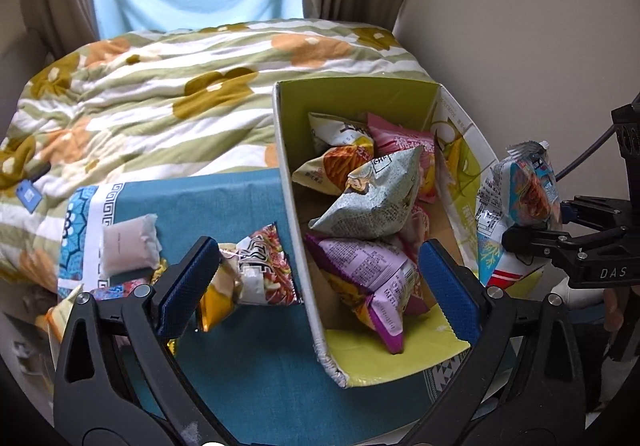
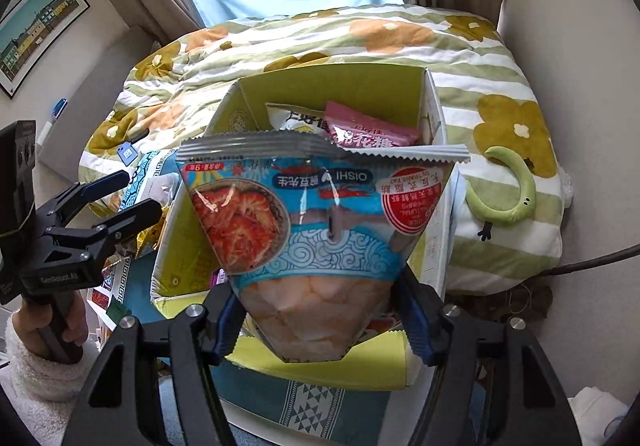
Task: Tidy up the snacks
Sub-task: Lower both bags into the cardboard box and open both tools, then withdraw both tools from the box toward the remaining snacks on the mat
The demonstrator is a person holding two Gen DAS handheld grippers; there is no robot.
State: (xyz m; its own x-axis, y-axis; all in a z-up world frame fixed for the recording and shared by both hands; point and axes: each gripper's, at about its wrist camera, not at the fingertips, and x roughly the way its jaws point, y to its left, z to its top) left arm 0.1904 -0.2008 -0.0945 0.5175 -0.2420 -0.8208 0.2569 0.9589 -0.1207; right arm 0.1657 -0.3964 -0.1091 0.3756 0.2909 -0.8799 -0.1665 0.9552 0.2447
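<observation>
Left wrist view showed the left gripper (image 1: 316, 282) with its jaws spread wide and nothing between the blue pads (image 1: 188, 286); one finger hung over the teal tablecloth (image 1: 240, 366), the other over the open cardboard box (image 1: 292, 206). The box wall passed between the two fingers. Inside the box lay several snack bags: a grey-green packet (image 1: 372, 202) on top, a purple packet (image 1: 372, 278) below it nearest the camera, a pink bag (image 1: 400, 138) and a yellow-and-white bag (image 1: 340, 150) toward the far wall. Outside the box, on the cloth, a red-and-white snack packet (image 1: 264, 266) lay just beside the box wall, with a gold packet (image 1: 216, 306) touching it and a plain white packet (image 1: 128, 250) farther to the left. A flowered quilt (image 1: 160, 86) covered the bed behind the table.

At the right edge of that view the right gripper (image 1: 532, 230) pinched a blue Oishi snack bag (image 1: 516, 198) near its lower end, held upright above the box's right-hand flap.

Right wrist view showed the same blue bag (image 2: 312, 230) clamped between the right gripper's (image 2: 320, 322) pads, its print upside down, hanging over the box (image 2: 436, 118) opening. The left gripper (image 2: 132, 194) stood open at the left, gripped by a hand (image 2: 48, 322) in a fluffy white sleeve (image 2: 36, 382).
</observation>
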